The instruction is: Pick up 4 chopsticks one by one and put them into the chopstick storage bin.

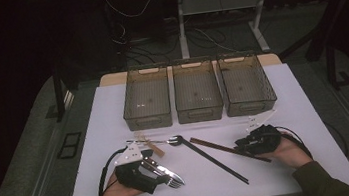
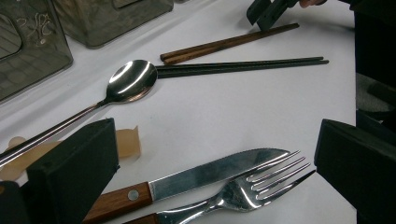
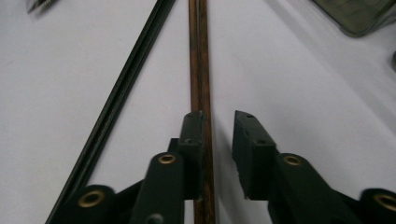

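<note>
- Left gripper [image 1: 164, 172]: jaws wide apart, nothing gripped; straddled knife [image 2: 205, 175] and fork [image 2: 243, 193] lying side by side, likely lined up for a pick.
- Right gripper [image 3: 218, 154]: jaws partly open, low over brown chopsticks [image 3: 198, 60]; pair ran along left jaw's inner face, not clamped.
- Mid-table: black chopsticks [image 1: 215, 158] beside brown pair, spoon [image 2: 130, 81] at their ends.
- Far edge: three bins [image 1: 197, 92] in a row, probably for sorting by type.
</note>
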Available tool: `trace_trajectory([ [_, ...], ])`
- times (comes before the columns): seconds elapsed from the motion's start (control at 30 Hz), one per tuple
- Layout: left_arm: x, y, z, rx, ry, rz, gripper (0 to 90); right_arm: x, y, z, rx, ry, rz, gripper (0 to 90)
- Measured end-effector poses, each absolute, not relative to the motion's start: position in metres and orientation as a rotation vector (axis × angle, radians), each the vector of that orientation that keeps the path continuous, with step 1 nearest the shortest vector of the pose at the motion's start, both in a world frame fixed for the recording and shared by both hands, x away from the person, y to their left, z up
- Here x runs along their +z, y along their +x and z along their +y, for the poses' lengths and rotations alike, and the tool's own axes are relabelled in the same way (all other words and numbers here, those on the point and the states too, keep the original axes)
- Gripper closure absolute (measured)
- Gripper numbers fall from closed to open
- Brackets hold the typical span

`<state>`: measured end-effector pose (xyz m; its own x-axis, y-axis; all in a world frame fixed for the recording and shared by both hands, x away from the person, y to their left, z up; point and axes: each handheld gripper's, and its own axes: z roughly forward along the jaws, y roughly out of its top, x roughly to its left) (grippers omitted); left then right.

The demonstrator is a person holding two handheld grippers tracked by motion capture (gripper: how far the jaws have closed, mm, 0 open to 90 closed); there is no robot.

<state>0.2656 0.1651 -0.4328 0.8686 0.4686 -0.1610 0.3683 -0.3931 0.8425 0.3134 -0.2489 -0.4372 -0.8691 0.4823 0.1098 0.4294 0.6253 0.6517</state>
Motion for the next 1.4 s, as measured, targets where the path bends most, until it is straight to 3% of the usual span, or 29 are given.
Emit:
trace_trajectory([
  [0.23, -0.4328, 0.2655, 0.1651, 0.125, 2.022, 0.610, 0.0, -0.4396, 0.3133, -0.2441, 1.050, 0.753, 2.790, 82.3],
  [1.2, -0.4333, 0.2651, 0.1646, 0.129, 2.024, 0.613, 0.0, -0.4439, 0.3165, -0.2398, 1.015, 0.752, 2.748, 80.5],
  [1.4, -0.4333, 0.2651, 0.1646, 0.130, 2.026, 0.612, 0.0, -0.4443, 0.3163, -0.2396, 1.007, 0.750, 2.740, 84.4],
])
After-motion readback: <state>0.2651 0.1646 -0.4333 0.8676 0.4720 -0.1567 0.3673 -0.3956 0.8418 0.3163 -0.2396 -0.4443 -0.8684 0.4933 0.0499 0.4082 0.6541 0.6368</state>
